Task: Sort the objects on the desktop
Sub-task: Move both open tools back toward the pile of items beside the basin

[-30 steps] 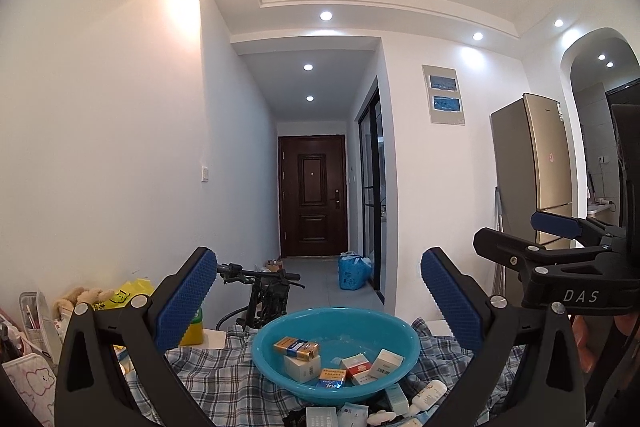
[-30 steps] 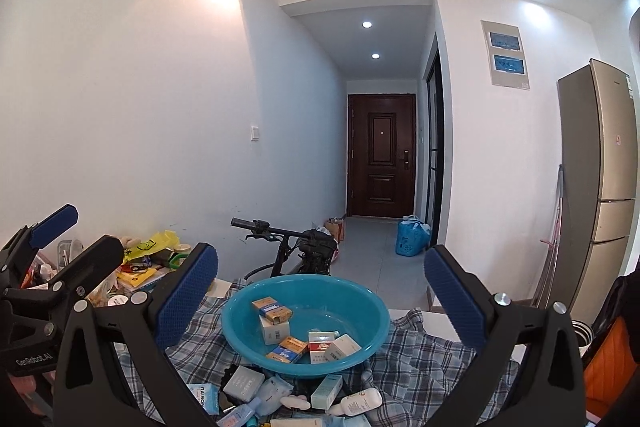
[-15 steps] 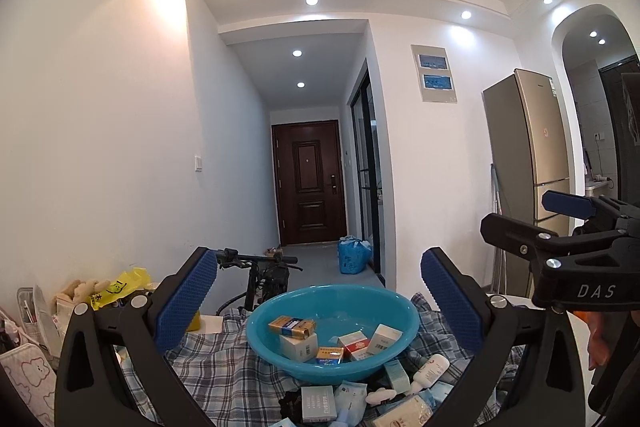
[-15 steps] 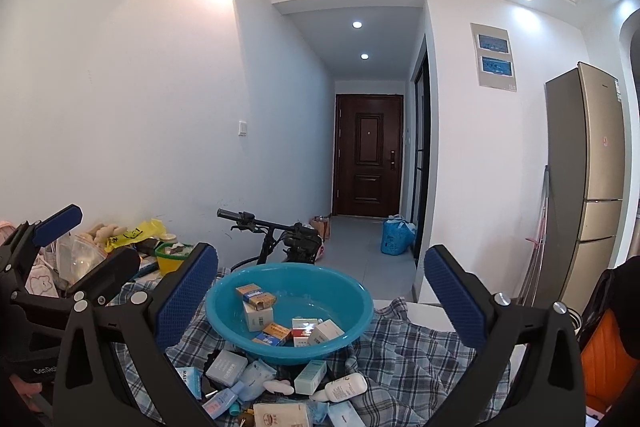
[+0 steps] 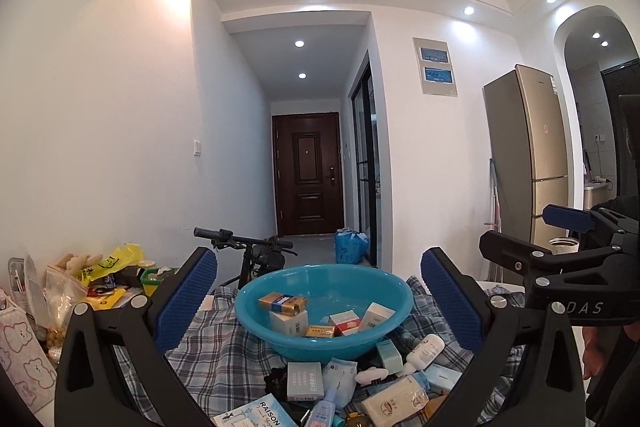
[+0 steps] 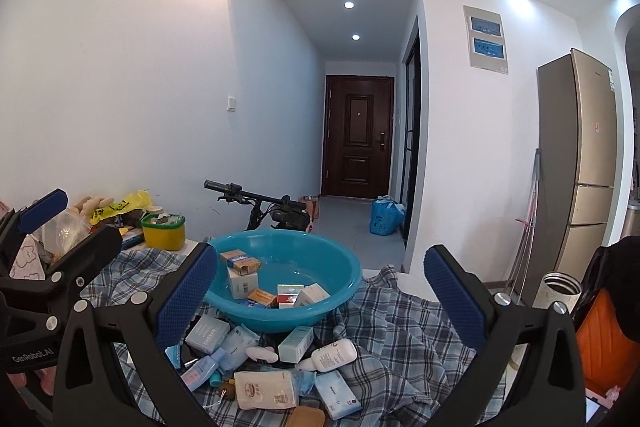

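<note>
Nearest, the left gripper (image 5: 318, 297) and the right gripper (image 6: 320, 295) both hover with blue-padded jaws spread wide, gripping nothing. Below them, a jumble of small white and pale-blue boxes and bottles (image 6: 276, 367) lies on the blue-grey checked cloth (image 6: 400, 339). Just beyond, touching the pile, sits the round turquoise plastic basin (image 5: 384, 341) with several small cartons (image 5: 320, 319) inside. Farther off, a black bicycle (image 6: 276, 211) stands before the dark wooden door (image 6: 358, 135).
</note>
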`<state>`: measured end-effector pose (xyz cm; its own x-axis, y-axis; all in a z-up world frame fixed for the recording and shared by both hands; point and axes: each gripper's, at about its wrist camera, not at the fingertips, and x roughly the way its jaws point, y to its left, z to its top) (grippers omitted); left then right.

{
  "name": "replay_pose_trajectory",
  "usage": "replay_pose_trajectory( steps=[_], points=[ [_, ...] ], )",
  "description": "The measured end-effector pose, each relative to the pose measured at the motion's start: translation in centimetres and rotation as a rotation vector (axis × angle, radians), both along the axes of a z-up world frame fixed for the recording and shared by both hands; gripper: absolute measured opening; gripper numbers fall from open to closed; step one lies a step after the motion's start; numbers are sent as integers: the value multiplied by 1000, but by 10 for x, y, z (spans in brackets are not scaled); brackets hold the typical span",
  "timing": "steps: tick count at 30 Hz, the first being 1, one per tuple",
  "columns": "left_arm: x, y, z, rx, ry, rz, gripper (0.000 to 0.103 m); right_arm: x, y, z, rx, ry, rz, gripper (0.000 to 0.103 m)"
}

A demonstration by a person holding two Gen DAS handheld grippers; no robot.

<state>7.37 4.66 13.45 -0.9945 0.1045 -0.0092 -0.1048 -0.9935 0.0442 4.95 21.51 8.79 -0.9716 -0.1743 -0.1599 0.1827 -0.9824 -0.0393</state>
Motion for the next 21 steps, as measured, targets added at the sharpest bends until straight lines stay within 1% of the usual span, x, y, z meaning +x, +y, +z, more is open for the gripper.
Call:
replay_pose_trajectory(
  steps=[4, 9, 12, 15, 19, 21],
  points=[
    [-2, 2, -18, 16, -15, 7, 103, 2, 3, -16, -4, -8, -7, 103],
    [-7, 8, -38, 15, -43, 10, 103, 6, 8, -39, -12, -19, -25, 103],
    [-9, 11, -50, 23, -48, 34, 103, 8, 15, -54, -36, -25, -16, 103],
    [-12, 12, -63, 31, -50, 26, 103, 8, 21, -69, -60, -47, -1, 103],
    [-21, 16, -75, -3, -65, 33, 103, -2, 21, -88, -35, -90, 14, 103],
    [-24, 18, -78, -13, -67, 36, 103, -4, 22, -95, -31, -81, 0, 103]
  ],
)
